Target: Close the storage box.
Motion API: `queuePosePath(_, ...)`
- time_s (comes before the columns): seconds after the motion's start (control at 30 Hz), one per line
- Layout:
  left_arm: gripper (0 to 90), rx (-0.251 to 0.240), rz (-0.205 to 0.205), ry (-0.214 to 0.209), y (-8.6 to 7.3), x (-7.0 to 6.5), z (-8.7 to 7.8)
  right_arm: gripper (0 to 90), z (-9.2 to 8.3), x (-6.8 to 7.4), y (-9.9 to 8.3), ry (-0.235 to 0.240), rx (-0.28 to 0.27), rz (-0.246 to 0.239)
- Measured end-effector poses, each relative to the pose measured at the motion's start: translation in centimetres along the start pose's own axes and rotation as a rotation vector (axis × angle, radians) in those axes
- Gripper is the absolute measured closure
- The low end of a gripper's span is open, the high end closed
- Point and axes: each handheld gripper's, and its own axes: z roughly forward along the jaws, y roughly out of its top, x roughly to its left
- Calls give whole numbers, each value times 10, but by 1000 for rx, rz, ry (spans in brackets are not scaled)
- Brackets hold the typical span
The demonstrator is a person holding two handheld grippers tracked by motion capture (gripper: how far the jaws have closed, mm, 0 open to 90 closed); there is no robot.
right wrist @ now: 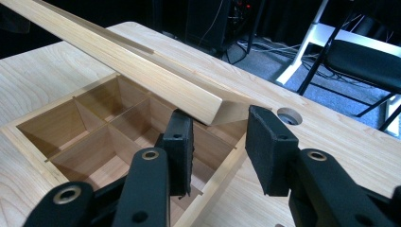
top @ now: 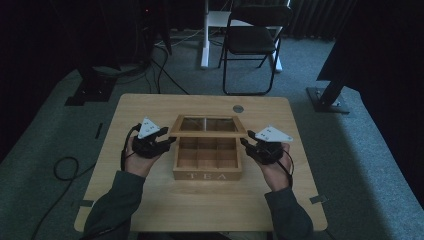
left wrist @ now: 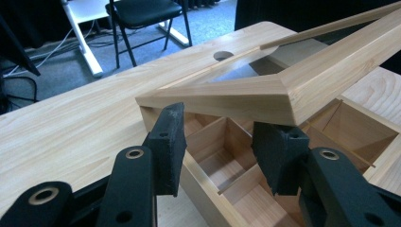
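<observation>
A wooden box marked TEA (top: pixel 207 175) stands mid-table, its inner compartments (left wrist: pixel 213 161) bare. Its glass-paned lid (top: pixel 207 133) is tilted up, hinged at the back. My left gripper (top: pixel 170 142) is open at the lid's front left corner. In the left gripper view, that lid corner (left wrist: pixel 227 97) hangs just over the gap of my left gripper (left wrist: pixel 220 146). My right gripper (top: pixel 245 143) is open at the front right corner. The lid's edge (right wrist: pixel 142 66) ends right above my right gripper (right wrist: pixel 220 146). Whether either gripper touches the lid is unclear.
The table (top: pixel 150 200) has a round cable hole (top: pixel 238 108) behind the box. A black folding chair (top: pixel 252 37) and a white desk leg (top: pixel 205 45) stand beyond the far edge. Cables (top: pixel 65 167) lie on the carpet to the left.
</observation>
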Motion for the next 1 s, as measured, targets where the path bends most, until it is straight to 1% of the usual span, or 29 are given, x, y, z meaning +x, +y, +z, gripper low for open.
queuePosePath(0.17, 551, 4, -2, -3, -4, -1, -1, 620, 0, 2, -4, 3, 2, 6)
queuePosePath(0.43, 550, -1, -19, 1, -10, -2, -3, 618, -1, 3, -9, 8, 7, 12)
queuePosePath(1.0, 551, 12, -27, -3, -18, -5, -4, 615, -1, 6, -18, 14, 9, 30)
